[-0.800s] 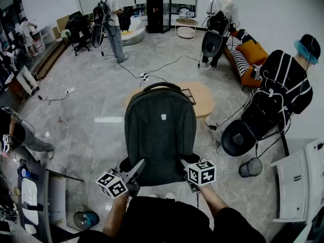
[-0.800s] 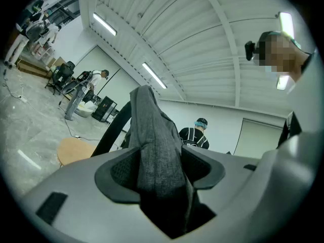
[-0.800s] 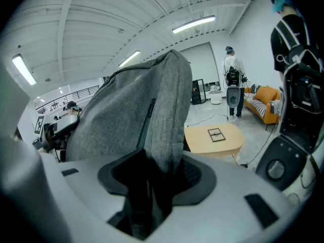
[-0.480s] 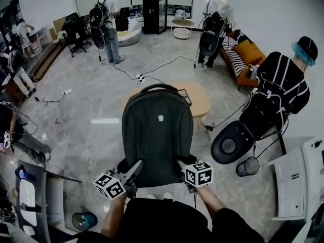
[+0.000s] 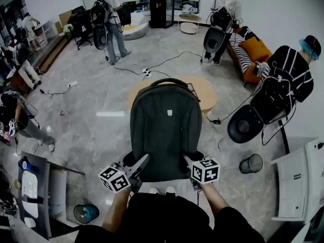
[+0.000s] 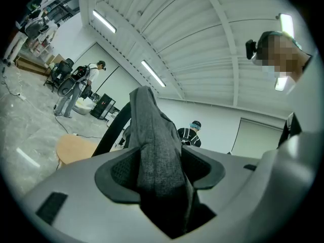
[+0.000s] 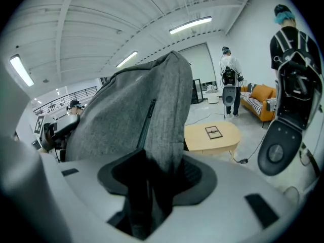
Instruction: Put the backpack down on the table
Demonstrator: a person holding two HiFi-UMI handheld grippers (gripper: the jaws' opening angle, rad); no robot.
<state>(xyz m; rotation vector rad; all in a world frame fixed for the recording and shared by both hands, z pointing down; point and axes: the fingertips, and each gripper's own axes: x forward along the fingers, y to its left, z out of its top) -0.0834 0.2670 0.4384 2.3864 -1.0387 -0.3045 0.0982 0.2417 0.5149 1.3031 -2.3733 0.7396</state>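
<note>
Backpack point(image 5: 164, 128) status: airborne, held up in front of me over the floor point(image 5: 96, 110), not yet on the tabletop point(image 5: 206, 96).

Left tool point(image 5: 137, 166): jaws closed on a thick fold of the grey fabric at the bag's near left corner. The left gripper view shows the fold filling the gap between the pads.

Right tool point(image 5: 188, 162): likewise clamped on a fold at the near right corner. The jaws stand partly apart only because of the fabric bunched between them.

Governing relation: the round wooden tabletop lies beyond the bag and lower than both tools. The bag's long axis runs straight away from me, with its top handle at the far end, overlapping the tabletop's near edge in the head view. More of the tabletop shows to the right of the bag than to the left, so I judge the right tool marginally nearer. The difference is slight.

Assessment: the bag must be carried forward and lowered, both tools together.

Note: a flat framed square point(image 7: 213, 132) lies near the tabletop's middle and may end up under the bag.
</note>
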